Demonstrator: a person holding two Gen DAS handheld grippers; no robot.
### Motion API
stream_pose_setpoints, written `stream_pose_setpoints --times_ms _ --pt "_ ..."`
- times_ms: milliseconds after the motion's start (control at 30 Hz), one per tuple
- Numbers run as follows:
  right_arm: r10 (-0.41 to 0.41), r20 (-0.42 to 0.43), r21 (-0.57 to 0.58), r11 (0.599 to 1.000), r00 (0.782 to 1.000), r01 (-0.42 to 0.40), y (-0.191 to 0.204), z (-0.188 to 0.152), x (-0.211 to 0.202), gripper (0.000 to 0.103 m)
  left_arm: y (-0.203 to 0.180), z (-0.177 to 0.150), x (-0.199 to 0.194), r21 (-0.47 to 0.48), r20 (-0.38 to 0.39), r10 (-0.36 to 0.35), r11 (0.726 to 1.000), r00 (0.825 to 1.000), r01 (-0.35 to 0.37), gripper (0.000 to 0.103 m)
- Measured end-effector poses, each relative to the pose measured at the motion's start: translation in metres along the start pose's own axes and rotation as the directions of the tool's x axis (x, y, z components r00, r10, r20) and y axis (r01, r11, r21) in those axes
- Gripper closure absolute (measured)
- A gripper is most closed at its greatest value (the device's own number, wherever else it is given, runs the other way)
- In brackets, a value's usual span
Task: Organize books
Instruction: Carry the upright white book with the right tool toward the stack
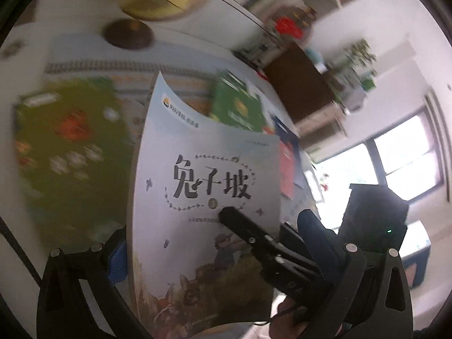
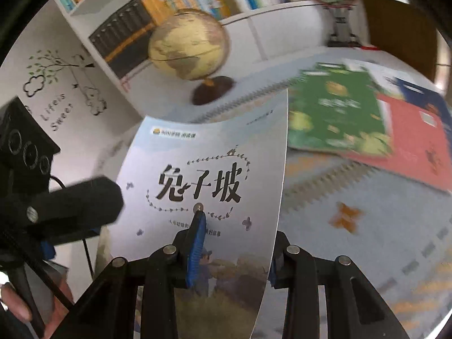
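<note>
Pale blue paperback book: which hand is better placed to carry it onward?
Right. The right tool clamps the pale blue paperback book, with its blue pad on the cover; the left tool stands wide open, gripping nothing.

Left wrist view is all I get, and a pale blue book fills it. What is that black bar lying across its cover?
Observer: One finger of the right gripper. Its other finger sits behind the pale blue book, so the book is clamped between them.
Operator: Anything left of the globe? I see only white there.
Observer: A tree sticker with the words "Life is Sweet".
Operator: And behind the globe?
Observer: A white shelf holding a row of black volumes beside orange ones.
</note>
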State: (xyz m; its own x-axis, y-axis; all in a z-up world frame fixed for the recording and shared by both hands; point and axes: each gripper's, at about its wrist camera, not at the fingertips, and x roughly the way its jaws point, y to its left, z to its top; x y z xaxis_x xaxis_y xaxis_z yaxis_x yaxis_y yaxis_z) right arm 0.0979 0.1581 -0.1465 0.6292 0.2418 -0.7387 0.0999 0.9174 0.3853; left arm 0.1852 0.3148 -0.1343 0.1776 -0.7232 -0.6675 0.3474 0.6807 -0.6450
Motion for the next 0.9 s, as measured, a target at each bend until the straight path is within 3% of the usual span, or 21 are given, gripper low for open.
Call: stream_pose_setpoints --times_ms 133,300,567,900 --pt "0.043 -0.023 -0.056 0.997 0.999 -0.044 0.038 0.027 0.035 0.067 0.032 0.028 -0.022 -0.016 0.046 0.074 0.997 0.996 -0.074 0.001" --pt "0.081 -0.086 -0.085 0.992 0.993 -0.089 0.070 0.057 0.084 0.067 0.078 0.048 -0.029 -0.092 0.075 0.103 0.991 0.992 -0.096 0.001" --pt "0.052 -0.192 -0.148 0.986 0.980 -0.081 0.085 0.076 0.137 0.067 0.125 0.049 -0.015 -0.230 0.068 0.108 0.969 0.992 -0.090 0.001" --pt "0.037 -0.307 -0.175 0.980 0.951 -0.095 0.083 0.071 0.181 0.067 0.150 0.038 -0.004 -0.332 0.050 0.120 0.938 0.992 -0.096 0.001"
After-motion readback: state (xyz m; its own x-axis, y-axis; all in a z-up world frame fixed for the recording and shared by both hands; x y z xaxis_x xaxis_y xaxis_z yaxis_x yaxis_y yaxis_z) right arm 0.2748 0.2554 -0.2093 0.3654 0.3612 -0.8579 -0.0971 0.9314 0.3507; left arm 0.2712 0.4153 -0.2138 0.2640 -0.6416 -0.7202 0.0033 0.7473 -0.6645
